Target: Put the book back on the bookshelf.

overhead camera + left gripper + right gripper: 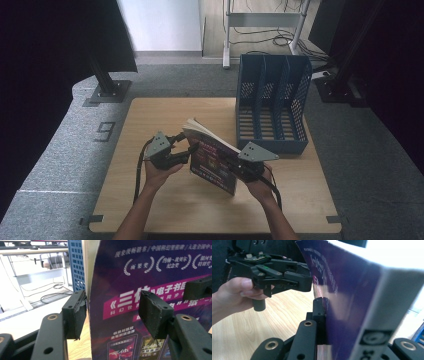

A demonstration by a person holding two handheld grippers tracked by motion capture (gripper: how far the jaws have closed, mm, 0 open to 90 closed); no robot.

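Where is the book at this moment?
In the high view the book is held tilted above the table's middle, between the left gripper and the right gripper, just in front-left of the blue file rack.

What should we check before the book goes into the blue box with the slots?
1. Right gripper shut on the book: ok, its jaw presses the cover near the spine.
2. Left gripper has the book: not ok, its jaws straddle the cover's edge with a gap on one side.
3. Book lifted off the table: ok, it stands tilted between both grippers.
4. Blue file holder slots free: ok, nothing inside.
5. Holder upright and close: ok, just behind the book.
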